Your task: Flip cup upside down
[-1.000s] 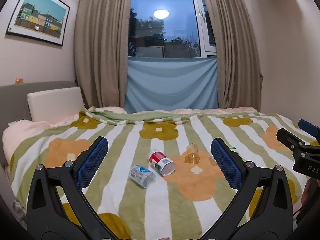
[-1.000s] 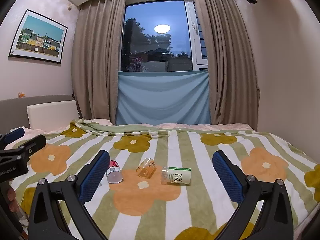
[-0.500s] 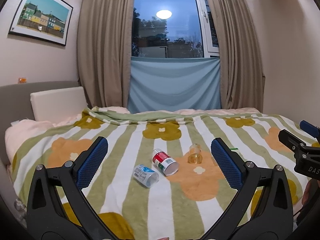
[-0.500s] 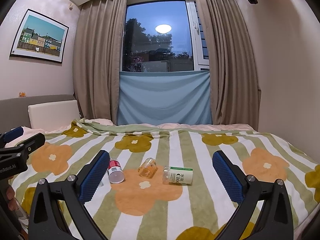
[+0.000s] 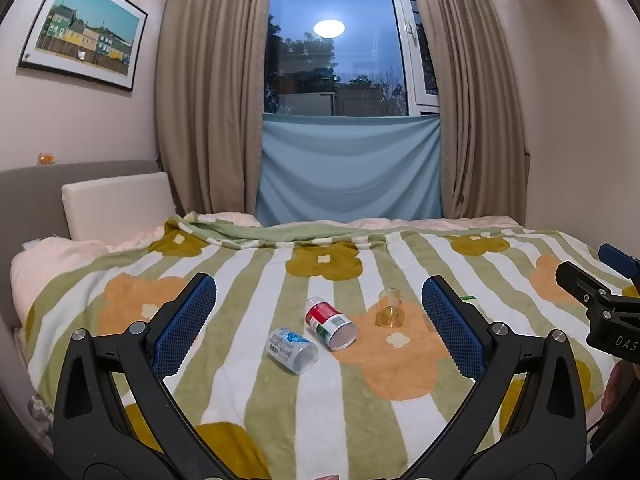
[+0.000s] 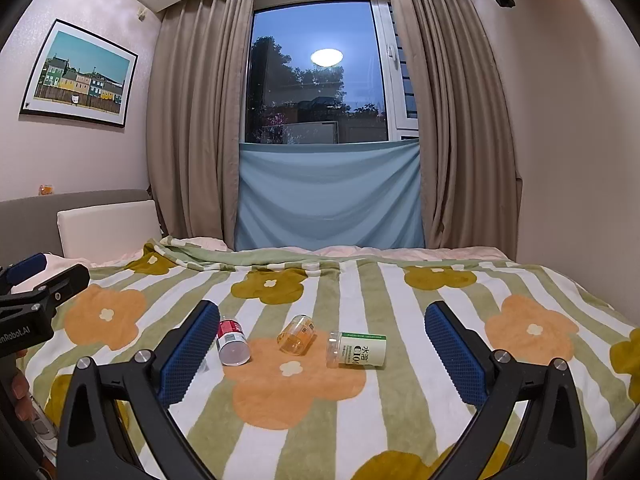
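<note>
Four small containers lying on a floral bed (image 6: 400,400).
Amber cup (image 6: 297,334) on its side; left hand-held gripper (image 5: 318,326) and right hand-held gripper (image 6: 322,346) both spread wide, empty.

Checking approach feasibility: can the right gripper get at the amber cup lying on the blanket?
Probably yes: right gripper is open, and the amber cup lies on its side between neighbours, with nothing in front.

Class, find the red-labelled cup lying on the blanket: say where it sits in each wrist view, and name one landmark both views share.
Left wrist view: the red-labelled cup lies near centre, between the blue-labelled cup and the amber cup.
Right wrist view: it lies left of centre, beside the left finger.
Shared landmark: the orange flower on the blanket.
</note>
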`<action>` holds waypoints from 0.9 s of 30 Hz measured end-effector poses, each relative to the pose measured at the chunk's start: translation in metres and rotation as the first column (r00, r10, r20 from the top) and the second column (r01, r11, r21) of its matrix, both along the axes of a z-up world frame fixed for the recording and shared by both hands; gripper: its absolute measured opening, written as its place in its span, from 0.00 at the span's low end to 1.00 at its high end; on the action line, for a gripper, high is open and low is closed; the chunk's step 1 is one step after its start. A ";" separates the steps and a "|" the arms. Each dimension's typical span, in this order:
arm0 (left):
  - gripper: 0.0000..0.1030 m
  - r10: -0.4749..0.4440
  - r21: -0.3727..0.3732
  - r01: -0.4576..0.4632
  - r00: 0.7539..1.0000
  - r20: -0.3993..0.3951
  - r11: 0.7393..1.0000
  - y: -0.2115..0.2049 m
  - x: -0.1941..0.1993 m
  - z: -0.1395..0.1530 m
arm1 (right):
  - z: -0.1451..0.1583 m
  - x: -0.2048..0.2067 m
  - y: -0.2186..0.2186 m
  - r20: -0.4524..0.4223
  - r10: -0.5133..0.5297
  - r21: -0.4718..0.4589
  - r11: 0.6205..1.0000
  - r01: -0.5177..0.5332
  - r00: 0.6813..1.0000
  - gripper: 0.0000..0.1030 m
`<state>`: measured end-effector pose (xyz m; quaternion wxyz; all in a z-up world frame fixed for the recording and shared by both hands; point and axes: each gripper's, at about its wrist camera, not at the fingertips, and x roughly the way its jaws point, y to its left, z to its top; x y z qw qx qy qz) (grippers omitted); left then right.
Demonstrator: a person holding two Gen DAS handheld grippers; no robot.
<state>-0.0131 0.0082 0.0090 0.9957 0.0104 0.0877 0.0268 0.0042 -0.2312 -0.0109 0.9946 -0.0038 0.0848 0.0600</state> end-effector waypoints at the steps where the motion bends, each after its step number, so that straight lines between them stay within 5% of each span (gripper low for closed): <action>1: 1.00 0.000 -0.002 0.000 1.000 0.000 1.000 0.001 -0.001 0.001 | 0.000 -0.002 0.001 0.000 0.000 0.001 1.000 0.000 1.000 1.00; 27: 1.00 -0.010 0.007 0.010 1.000 -0.006 1.000 -0.005 -0.002 0.002 | -0.001 -0.004 0.004 0.004 0.006 0.011 1.000 -0.006 1.000 1.00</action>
